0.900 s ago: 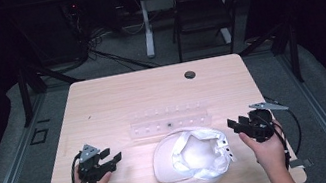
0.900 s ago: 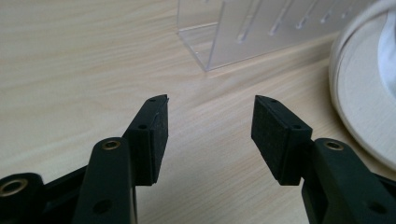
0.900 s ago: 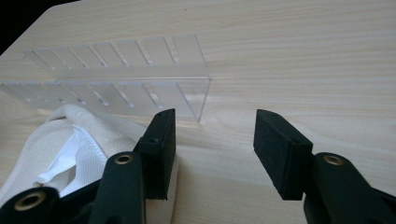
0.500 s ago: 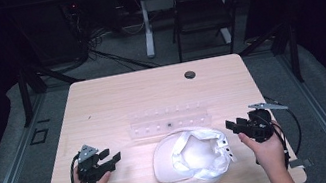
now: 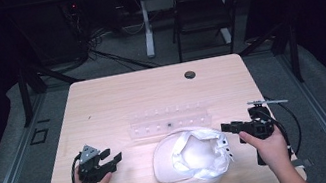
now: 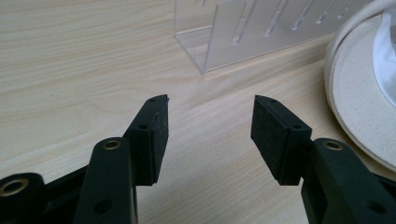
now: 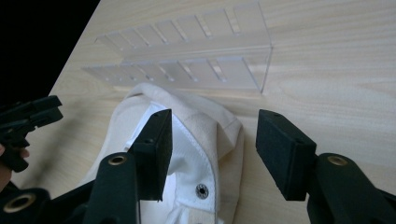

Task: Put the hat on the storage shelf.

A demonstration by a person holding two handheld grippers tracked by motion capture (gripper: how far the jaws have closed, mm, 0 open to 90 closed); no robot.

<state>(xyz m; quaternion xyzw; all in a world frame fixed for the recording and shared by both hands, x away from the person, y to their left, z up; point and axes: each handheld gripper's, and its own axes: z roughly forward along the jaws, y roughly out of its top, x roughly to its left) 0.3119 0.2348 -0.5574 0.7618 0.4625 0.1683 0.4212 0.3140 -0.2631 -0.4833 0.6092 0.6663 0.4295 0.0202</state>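
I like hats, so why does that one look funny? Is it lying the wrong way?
Yes. The white cap lies upside down on the table, its inner lining facing up, just in front of the clear plastic rack. Nothing looks spilled or broken.

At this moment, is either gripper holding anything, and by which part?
Nothing is held. The left gripper is open over bare table; the right gripper is open, its fingers just at the white cap's edge.
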